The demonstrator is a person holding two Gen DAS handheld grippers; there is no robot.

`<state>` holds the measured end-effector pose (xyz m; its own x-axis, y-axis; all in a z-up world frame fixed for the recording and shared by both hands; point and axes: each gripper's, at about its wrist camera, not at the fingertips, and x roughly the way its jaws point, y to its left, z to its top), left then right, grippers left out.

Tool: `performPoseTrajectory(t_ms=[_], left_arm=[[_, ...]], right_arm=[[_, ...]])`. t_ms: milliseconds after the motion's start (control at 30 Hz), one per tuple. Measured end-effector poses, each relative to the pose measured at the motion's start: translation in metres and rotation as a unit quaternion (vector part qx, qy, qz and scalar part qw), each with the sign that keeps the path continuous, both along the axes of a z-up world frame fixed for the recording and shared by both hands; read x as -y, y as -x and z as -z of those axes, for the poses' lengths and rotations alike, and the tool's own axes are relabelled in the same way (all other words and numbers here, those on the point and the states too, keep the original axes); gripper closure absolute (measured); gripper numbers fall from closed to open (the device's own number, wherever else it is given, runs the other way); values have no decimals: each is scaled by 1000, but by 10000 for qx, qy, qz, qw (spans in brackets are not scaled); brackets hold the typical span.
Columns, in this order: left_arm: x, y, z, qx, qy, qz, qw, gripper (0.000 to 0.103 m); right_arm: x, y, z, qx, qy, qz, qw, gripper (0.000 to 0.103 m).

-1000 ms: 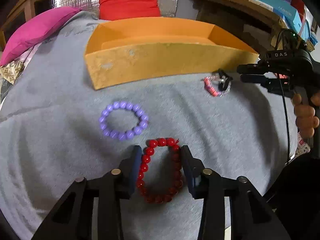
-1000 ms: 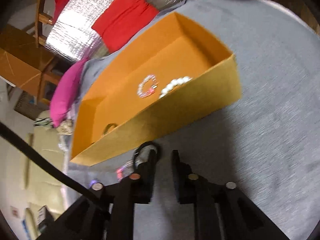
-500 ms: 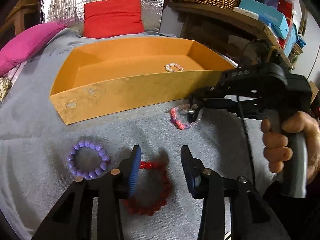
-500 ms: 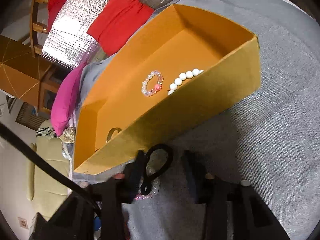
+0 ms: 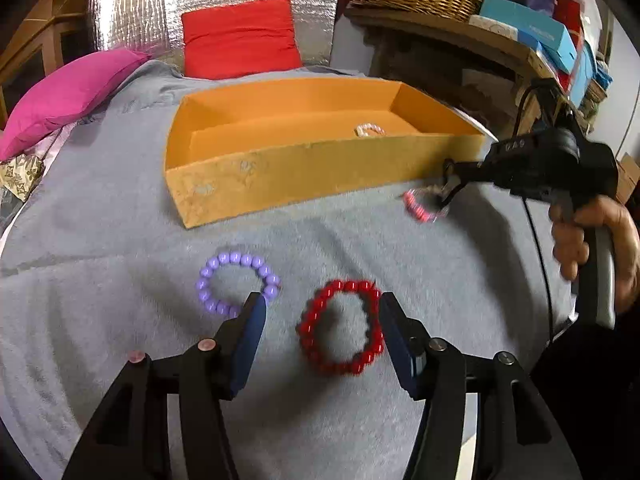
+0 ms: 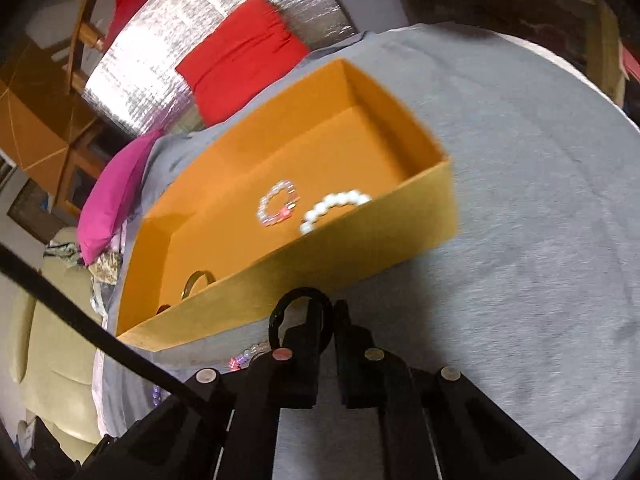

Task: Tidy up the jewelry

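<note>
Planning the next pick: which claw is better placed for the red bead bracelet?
Left. The left claw is open, and the red bead bracelet lies on the grey cloth between its fingers. The right claw is shut on a black ring near the orange box.

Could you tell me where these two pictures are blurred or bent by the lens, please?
Left wrist view: the pink bracelet and the right gripper are smeared, while the red bracelet is fairly sharp; the orange box bows from the fisheye. Right wrist view: the grey cloth streaks, and the box rim is soft.
</note>
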<state>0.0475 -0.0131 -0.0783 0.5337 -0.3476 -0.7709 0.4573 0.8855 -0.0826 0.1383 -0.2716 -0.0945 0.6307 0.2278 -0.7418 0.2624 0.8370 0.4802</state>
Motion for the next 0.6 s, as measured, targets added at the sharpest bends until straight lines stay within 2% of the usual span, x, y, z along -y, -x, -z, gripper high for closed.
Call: performPoseTrajectory(t_ms=[67,167,300,400,600], left_arm=[[-3,3,3,-108,-31,61,9999,39],[-4,7,11,-321,-58,180,9993,38],[1,6,21,-644,-42,227,9977,38],[6,3,26,-709,-56,182,9973,38],[24,2,28,-684,-51,179,9975,39]], right_arm=[[10,5,-2,43,-46,117,9999,96],[25,11,-3,100,-330,235,9991,96],[41,18,-2,435,-1301,130,9905,96],[36,18,-7,558,-1302,-5,9899,96],[40,17,-3,349,-1273,147,9911,96]])
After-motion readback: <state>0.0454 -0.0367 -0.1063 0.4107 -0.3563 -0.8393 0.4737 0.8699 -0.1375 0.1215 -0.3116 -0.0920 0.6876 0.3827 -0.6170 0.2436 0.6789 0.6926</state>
